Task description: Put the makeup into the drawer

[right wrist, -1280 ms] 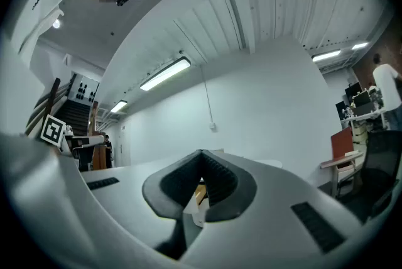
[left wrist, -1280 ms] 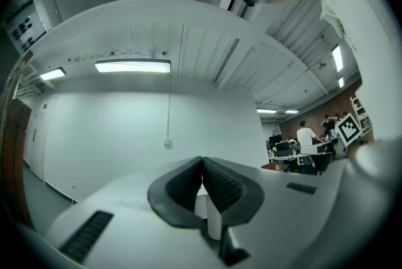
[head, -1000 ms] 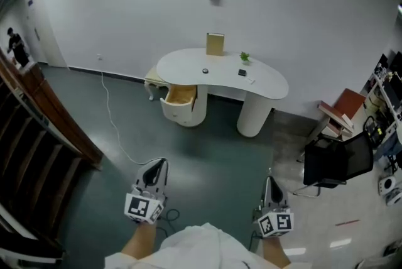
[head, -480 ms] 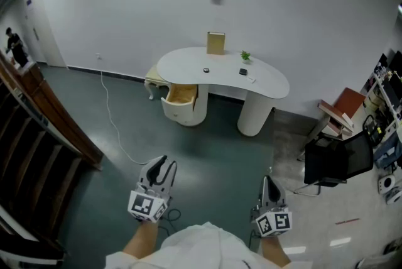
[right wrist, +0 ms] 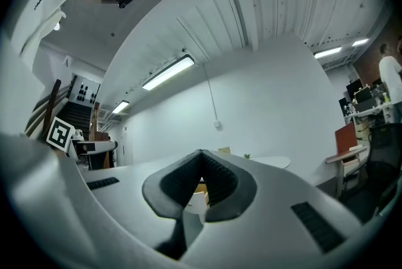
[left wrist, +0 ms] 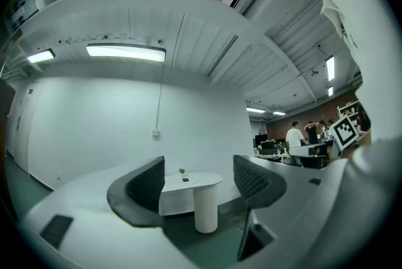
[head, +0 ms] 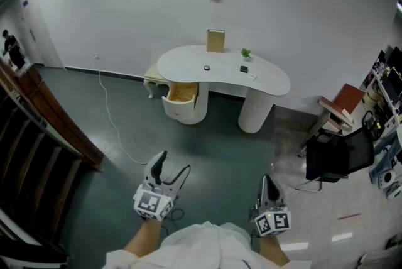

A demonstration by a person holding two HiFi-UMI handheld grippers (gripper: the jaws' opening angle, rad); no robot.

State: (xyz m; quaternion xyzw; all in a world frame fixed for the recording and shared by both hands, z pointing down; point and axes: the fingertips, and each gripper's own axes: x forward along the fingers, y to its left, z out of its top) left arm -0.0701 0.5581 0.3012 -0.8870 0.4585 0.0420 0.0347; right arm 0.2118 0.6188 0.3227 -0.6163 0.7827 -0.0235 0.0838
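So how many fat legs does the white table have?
2. One leg is under the white table's left end and has an open drawer; the other leg is under the right end. More could hide behind.

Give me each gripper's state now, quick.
Left gripper: open; jaws have just been opening, nothing between them.
Right gripper: closed, holding nothing.

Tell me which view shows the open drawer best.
The head view: the open drawer shows plainly from above, wooden inside exposed, in the white desk. The right gripper view gives only a sliver of it between the shut fingers. The left gripper view shows the desk, but a finger hides the drawer's side.
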